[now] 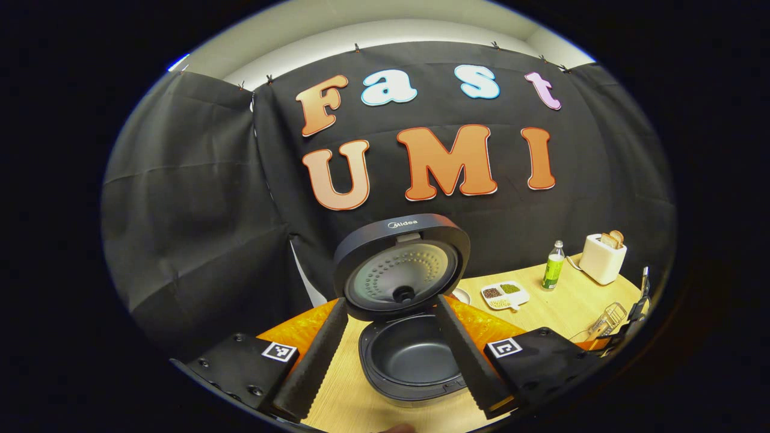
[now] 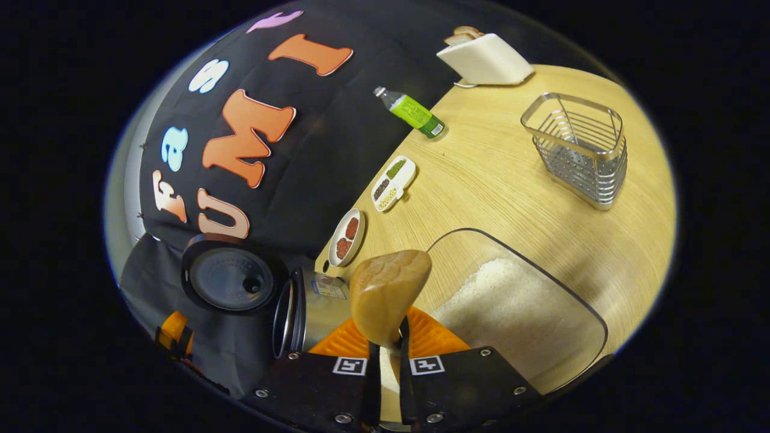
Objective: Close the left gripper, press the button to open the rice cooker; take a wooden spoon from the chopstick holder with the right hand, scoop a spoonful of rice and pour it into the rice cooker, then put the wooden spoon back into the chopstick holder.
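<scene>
The rice cooker point(image 1: 415, 355) stands with its lid point(image 1: 400, 264) raised and its dark inner pot bare. My left gripper point(image 1: 391, 300) is open, one finger on each side of the pot, holding nothing. My right gripper point(image 2: 385, 346) is shut on the handle of the wooden spoon point(image 2: 388, 291). The spoon's bowl hangs at the near left edge of a clear tub of white rice point(image 2: 511, 307), and no rice shows on the face turned to me. The wire chopstick holder point(image 2: 577, 147) stands farther right on the table. The open cooker point(image 2: 298, 319) lies to the spoon's left.
On the wooden table point(image 2: 481, 180) stand a white toaster point(image 2: 484, 57) with bread, a green-labelled bottle point(image 2: 412, 111), a divided dish of beans point(image 2: 394, 183) and a small oval dish point(image 2: 347, 236). The toaster point(image 1: 603, 257), bottle point(image 1: 553, 266) and wire holder point(image 1: 607, 319) sit right of the cooker.
</scene>
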A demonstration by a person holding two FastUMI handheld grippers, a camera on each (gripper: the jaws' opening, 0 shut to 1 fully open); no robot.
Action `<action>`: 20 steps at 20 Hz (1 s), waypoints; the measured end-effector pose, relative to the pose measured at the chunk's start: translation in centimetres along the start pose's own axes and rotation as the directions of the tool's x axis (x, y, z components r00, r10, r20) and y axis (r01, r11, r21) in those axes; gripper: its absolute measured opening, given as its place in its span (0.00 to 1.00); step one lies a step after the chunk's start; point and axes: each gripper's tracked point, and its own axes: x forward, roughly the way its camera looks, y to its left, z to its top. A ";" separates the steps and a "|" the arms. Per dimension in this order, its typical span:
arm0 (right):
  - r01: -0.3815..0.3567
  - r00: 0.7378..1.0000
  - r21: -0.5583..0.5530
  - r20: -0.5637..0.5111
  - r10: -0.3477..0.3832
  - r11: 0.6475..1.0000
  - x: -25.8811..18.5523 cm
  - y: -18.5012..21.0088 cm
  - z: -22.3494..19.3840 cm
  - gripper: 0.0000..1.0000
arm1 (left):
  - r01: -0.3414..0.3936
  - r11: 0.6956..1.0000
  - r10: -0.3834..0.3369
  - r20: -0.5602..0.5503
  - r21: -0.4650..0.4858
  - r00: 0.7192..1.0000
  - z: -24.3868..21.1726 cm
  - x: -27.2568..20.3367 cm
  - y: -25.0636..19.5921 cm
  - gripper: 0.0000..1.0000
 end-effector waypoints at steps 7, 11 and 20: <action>-0.068 0.997 0.115 -0.028 0.072 0.991 -0.7 -0.8 1.3 0.12 | -0.004 1.000 0.004 0.003 0.011 1.000 0.8 -0.2 -1.5 0.99; -0.120 0.992 0.172 -0.017 0.125 0.978 -1.9 -0.8 3.5 0.12 | -0.004 1.000 0.003 0.012 0.016 1.000 1.3 -0.3 -2.6 0.99; -0.296 0.952 0.377 0.045 0.301 0.878 -6.2 1.9 9.4 0.12 | -0.019 1.000 0.019 0.042 -0.015 0.999 2.7 -0.5 -4.4 0.92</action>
